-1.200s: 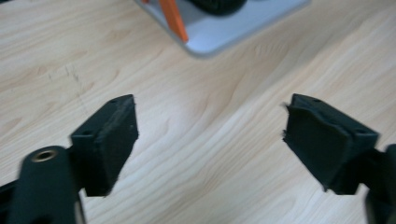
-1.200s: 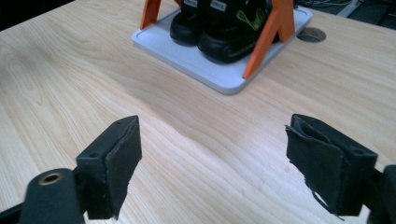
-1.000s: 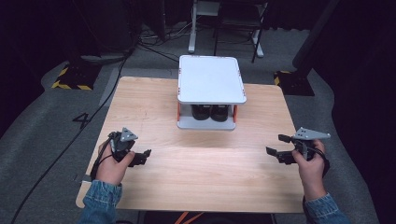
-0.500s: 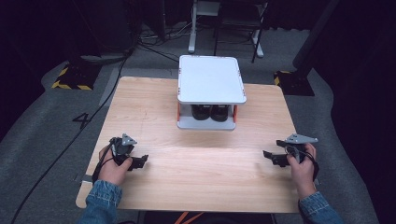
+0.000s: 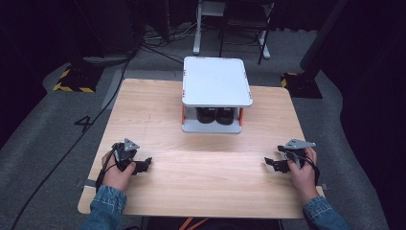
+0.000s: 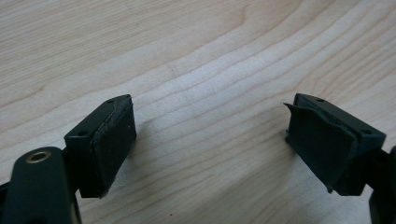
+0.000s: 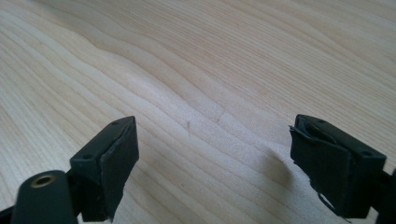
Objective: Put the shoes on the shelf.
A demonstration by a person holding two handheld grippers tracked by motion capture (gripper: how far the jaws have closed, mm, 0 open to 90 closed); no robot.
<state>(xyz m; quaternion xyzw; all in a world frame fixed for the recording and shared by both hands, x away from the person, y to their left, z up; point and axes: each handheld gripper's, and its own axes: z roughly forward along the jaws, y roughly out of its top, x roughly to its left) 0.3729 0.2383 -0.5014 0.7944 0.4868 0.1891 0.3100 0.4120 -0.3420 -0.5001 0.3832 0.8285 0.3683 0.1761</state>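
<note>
My left gripper [image 5: 143,164] rests low over the wooden table [image 5: 158,110] at its front left, jaws pointing toward the middle. In the left gripper view it [image 6: 210,144] is open, with bare wood between the pads. My right gripper [image 5: 269,163] sits at the front right, jaws pointing left. The right gripper view has it [image 7: 212,165] open as well, nothing held. A white two-tier stand [image 5: 216,80] stands at the table's far middle, with two dark objects [image 5: 215,115] on its lower shelf.
The stand has orange posts [image 5: 182,114] at its corners. Cables [image 5: 91,129] run across the grey floor left of the table. Yellow-black striped bases [image 5: 72,87] sit on the floor at the back left and back right. A chair frame [image 5: 230,24] stands behind the table.
Both hands have come down and slightly inward toward the table's front middle. The jaws of both grippers remain open.
</note>
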